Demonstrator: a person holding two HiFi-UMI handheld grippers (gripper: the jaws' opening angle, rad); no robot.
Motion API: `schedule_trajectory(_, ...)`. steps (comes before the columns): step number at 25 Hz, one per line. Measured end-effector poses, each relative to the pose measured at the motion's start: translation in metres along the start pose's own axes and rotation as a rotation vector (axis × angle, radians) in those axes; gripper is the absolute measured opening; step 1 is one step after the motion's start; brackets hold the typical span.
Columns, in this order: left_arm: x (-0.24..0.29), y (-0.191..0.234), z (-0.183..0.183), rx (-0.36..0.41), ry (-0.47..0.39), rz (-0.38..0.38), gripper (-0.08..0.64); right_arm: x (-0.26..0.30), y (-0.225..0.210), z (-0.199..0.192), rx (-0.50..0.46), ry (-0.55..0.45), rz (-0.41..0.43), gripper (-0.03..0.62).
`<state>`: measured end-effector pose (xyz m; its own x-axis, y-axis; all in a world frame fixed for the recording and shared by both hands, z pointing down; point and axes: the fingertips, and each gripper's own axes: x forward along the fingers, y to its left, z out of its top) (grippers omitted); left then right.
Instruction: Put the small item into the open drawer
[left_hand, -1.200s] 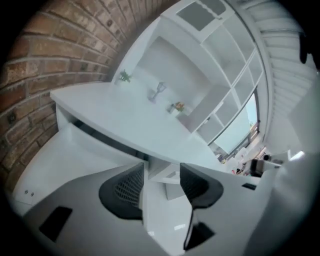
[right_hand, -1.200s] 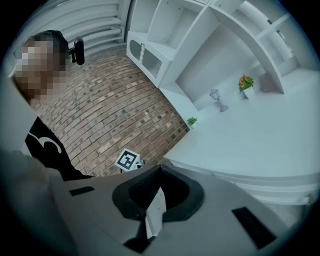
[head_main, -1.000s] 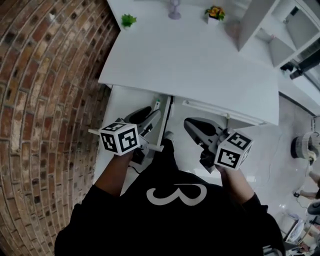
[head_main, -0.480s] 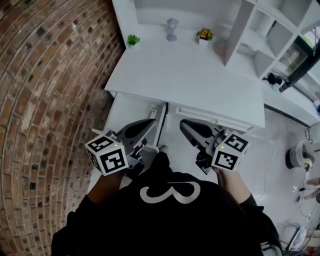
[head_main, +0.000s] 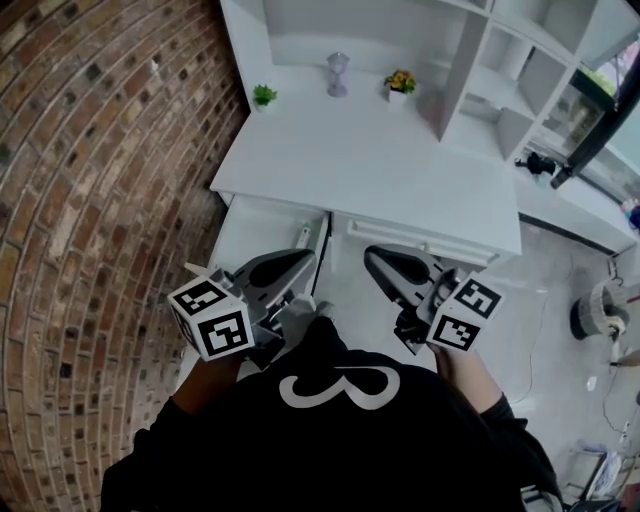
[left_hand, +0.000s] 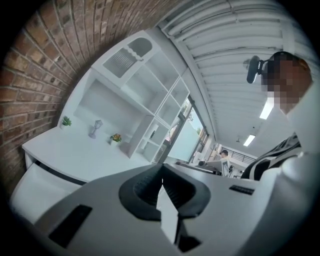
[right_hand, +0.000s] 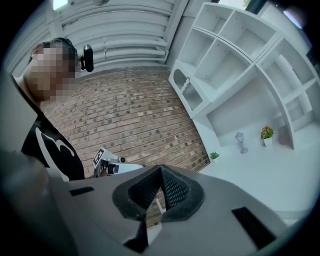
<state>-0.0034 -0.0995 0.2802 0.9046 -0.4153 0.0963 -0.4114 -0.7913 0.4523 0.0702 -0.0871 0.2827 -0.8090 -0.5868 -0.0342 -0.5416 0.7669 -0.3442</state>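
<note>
The small item (head_main: 303, 237) shows as a pale speck inside the open drawer (head_main: 250, 232), close by the drawer's right wall and too small to make out further. The drawer stands pulled out under the left end of the white counter (head_main: 380, 165). Just this side of it hang the left tongs (head_main: 306, 258), their dark pads pressed together with nothing between them (left_hand: 161, 170). The right tongs (head_main: 372, 256) are beside them in front of the closed drawer front, also together and empty (right_hand: 160, 170). Far back on the counter stand a green plant (head_main: 264, 96), a lamp-like ornament (head_main: 338, 73) and a pot of flowers (head_main: 400, 82), with white shelving (head_main: 500, 70) to the right and a brick wall (head_main: 100, 200) on the left.
</note>
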Motion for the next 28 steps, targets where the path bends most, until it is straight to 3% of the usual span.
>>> schedule_trajectory(6, 0.004, -0.003, -0.009, 0.002, 0.015, -0.024, 0.003, -0.004, 0.003, -0.008, -0.052, 0.016, -0.009, 0.009)
schedule_trajectory(28, 0.007, 0.024, -0.019, -0.047, 0.013, -0.023, 0.003, 0.015, -0.02, -0.029, -0.03, 0.085, -0.04, 0.008)
